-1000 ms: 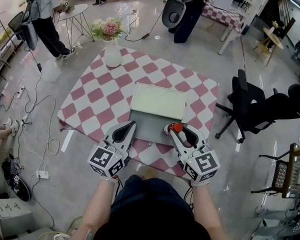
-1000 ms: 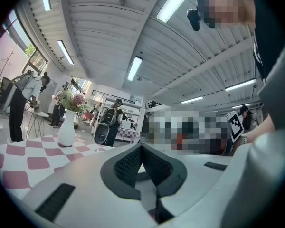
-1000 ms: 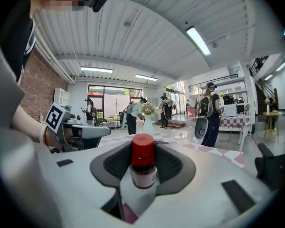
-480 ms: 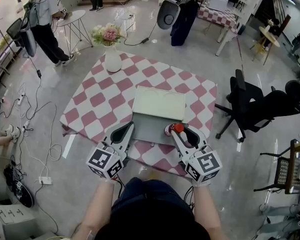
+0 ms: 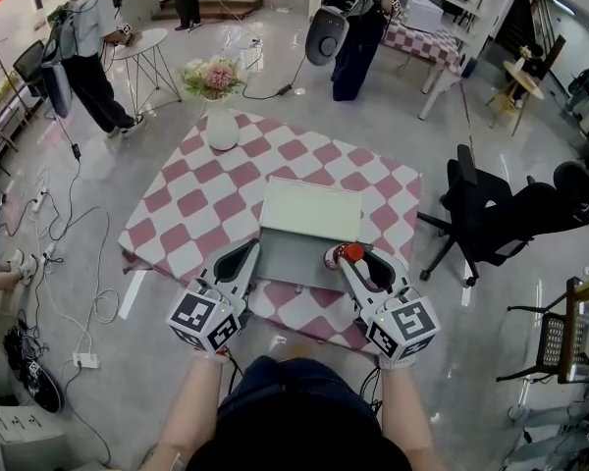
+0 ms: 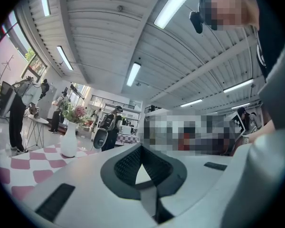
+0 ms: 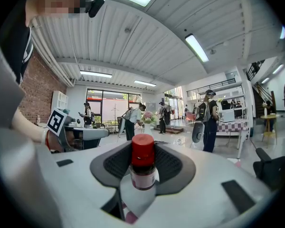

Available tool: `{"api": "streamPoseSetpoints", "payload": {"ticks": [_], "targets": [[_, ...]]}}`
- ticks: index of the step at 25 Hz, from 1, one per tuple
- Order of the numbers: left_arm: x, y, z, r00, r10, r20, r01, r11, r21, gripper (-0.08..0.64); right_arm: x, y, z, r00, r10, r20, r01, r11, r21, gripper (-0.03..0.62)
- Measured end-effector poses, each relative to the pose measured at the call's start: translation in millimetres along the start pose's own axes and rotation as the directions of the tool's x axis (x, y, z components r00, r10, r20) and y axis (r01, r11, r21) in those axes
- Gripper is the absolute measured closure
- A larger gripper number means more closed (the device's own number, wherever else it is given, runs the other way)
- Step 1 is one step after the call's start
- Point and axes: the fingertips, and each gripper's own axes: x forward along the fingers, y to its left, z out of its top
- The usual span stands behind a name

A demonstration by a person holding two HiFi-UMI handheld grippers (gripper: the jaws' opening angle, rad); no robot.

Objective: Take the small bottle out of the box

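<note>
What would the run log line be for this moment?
right tongs: shut on small bottle | left tongs: shut, empty | box: lid open

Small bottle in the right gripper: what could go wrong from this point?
1. The right gripper pinches the small bottle only at its jaw tips, below the red cap; it could slip and drop into the box or onto the checkered table.
2. The box lies near the table's front edge, with the left gripper close beside it; a bump might shove it off.
</note>
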Motion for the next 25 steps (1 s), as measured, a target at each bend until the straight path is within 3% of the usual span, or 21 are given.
{"api": "streamPoseSetpoints", "payload": {"ticks": [25], "targets": [[5,5,33,0.998,-0.029,0.051,0.027,0.999,0.031,0.552,0,-2,29,0.998,-0.027,0.054,0.028,0.999,-0.02,0.448]]}}
